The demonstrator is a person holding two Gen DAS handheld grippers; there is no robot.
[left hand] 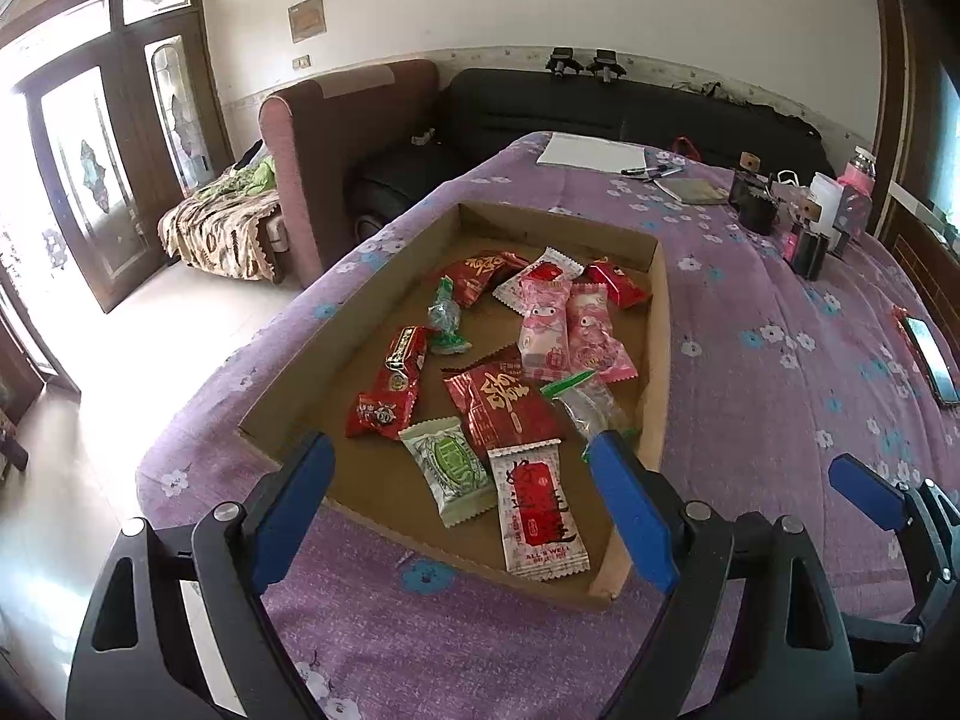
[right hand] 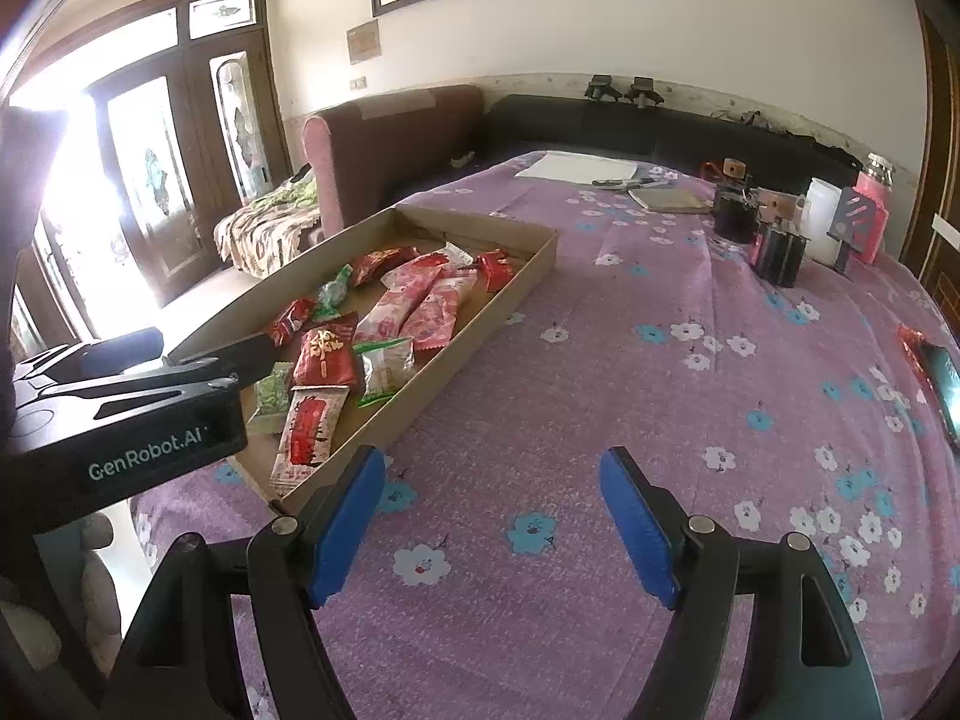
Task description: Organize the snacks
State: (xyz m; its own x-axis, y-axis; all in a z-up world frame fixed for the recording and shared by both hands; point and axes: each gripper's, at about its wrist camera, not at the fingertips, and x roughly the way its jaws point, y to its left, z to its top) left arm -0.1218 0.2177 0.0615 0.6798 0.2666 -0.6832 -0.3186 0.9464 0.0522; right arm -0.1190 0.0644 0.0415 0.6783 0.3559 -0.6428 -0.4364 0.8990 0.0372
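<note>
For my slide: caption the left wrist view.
Open left gripper over a cardboard tray of wrapped snacks.

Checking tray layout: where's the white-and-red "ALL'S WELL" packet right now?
In the left wrist view, the white-and-red packet lies in the cardboard tray's near right corner, beside the green-and-white packet.

Here's the left gripper (left hand: 462, 516): matte black angular arms with cut-out slots, round silver screw heads at the joints, and flat bright-blue pads lining the fingers (left hand: 630, 516). The right gripper (right hand: 492, 525) is its twin, same black frame, same silver pivots, same blue pads. And from the right wrist view, the left unit's black body shows pale "GenRobot.AI" lettering on its side face.
</note>
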